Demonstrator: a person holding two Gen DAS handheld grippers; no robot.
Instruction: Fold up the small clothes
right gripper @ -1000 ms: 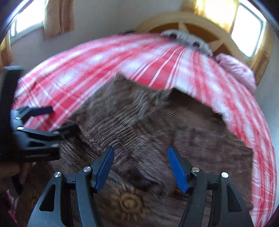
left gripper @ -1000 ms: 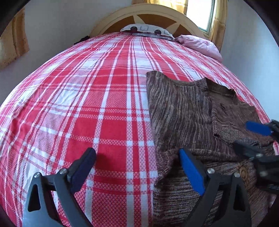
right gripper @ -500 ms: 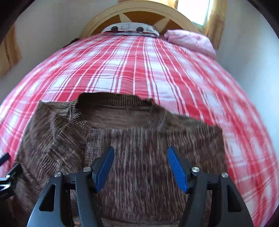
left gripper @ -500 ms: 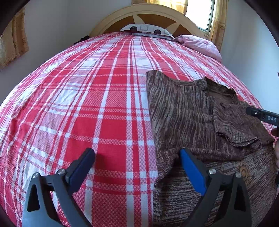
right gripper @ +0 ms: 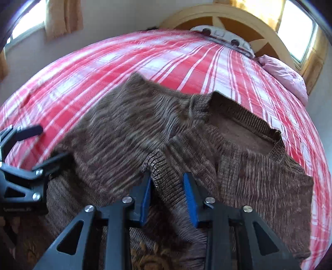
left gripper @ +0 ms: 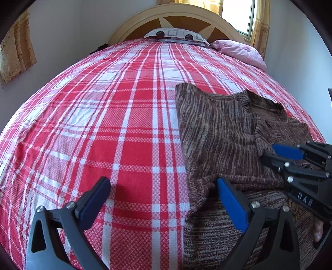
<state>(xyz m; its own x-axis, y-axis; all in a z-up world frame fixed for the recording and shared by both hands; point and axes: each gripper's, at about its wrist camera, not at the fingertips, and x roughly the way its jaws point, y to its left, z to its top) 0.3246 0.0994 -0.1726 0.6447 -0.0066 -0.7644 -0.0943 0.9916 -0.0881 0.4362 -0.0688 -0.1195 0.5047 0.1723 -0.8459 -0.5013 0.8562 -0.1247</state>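
Observation:
A brown striped knit sweater (left gripper: 217,135) lies on the right half of the bed, one sleeve folded in over its body. My right gripper (right gripper: 168,182) is closing, and its blue pads pinch the sleeve's ribbed cuff (right gripper: 166,172). In the left wrist view the right gripper (left gripper: 270,154) comes in low from the right edge. My left gripper (left gripper: 161,184) stands wide open at the sweater's left edge, one finger over the sheet and one over the knit, holding nothing. The left gripper (right gripper: 44,145) also shows in the right wrist view. The neckline (right gripper: 244,128) lies open toward the headboard.
The bed wears a red and white plaid sheet (left gripper: 103,124). A patterned pillow (left gripper: 176,34) and a pink pillow (left gripper: 240,52) lie against the wooden headboard (left gripper: 176,16). A white wall runs close along the right. A fingertip (left gripper: 317,230) shows behind the right gripper.
The right gripper swung out to the right, then came back over the folded sleeve, and its jaws narrowed onto the cuff. The left gripper has not moved.

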